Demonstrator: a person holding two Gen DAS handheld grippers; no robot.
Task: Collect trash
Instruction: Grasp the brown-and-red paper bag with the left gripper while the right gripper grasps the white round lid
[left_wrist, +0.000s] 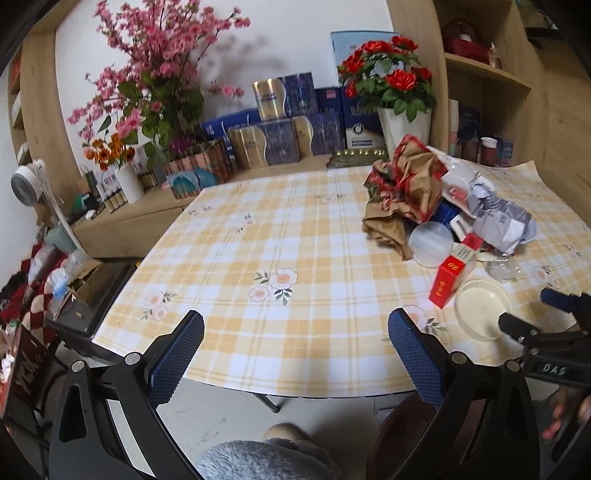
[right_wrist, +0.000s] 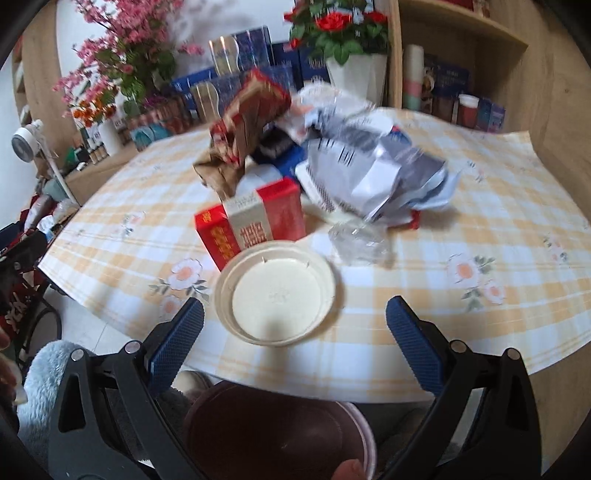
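- Left gripper (left_wrist: 295, 354): blue-padded fingers spread wide, empty, touching nothing, hovering over the near edge of the checked tablecloth (left_wrist: 277, 236).
- Right gripper (right_wrist: 294, 347): fingers likewise wide apart, empty, poised just short of a round white lid (right_wrist: 276, 301) lying rim-up on the cloth; no contact visible.
- Trash heap at 2 o'clock in the left wrist view: crumpled red-and-brown wrapper (left_wrist: 404, 184), crumpled grey-white paper bag (left_wrist: 495, 218), clear plastic cup (left_wrist: 430, 243), red carton (left_wrist: 448, 280) leaning at the front, scrap of clear plastic film (left_wrist: 504, 271).
- Dark red bin (right_wrist: 280, 432) below the table edge at 6 o'clock in the right wrist view; contents impossible to make out.
- Both grippers held low and level at the table's near side, pointing across it toward the flower vases.
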